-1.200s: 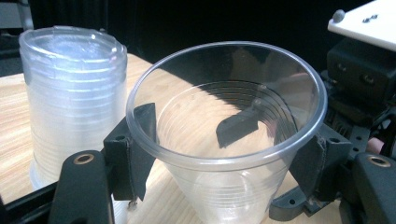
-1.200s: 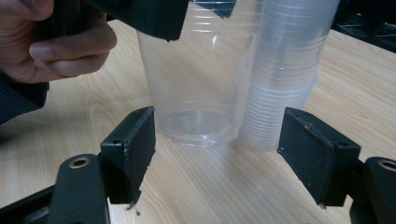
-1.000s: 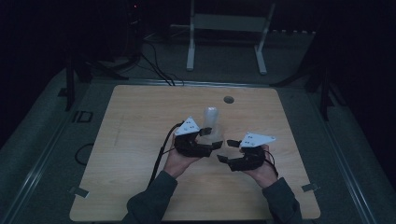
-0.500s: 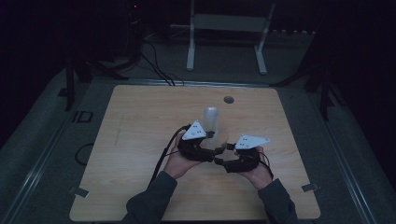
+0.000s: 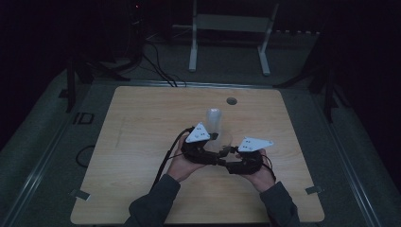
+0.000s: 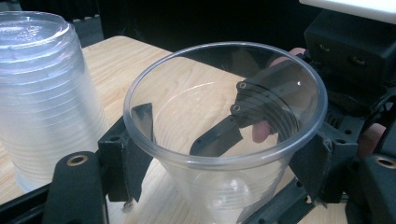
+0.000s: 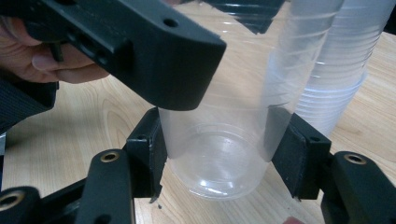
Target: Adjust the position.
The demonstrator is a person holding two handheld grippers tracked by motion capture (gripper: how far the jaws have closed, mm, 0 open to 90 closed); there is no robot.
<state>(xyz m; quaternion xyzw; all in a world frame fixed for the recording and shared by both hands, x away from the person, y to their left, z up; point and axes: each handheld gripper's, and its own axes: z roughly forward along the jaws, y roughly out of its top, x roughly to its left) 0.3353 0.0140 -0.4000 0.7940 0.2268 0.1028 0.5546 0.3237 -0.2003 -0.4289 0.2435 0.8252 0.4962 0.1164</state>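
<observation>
- I am working over the tabletop [image 5: 142,142], with the stack of clear cups [image 6: 42,93] as my landmark, standing upside down.
- I am holding a single clear cup [image 6: 224,154] upright, just beside that stack.
- My left gripper [image 6: 224,168] has been opening; its jaws are flanking the cup below the rim.
- My right gripper [image 7: 219,158] has been closing; its jaws are gripping the cup's lower wall.

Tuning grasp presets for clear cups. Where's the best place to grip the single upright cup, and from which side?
Grip the single cup low on its wall, just above the base, coming in level from the side as the right gripper does. It stands mouth up and tapers downward; the lower wall is narrower and likely stiffer than the thin rim. Stay clear of the inverted stack beside it.
</observation>
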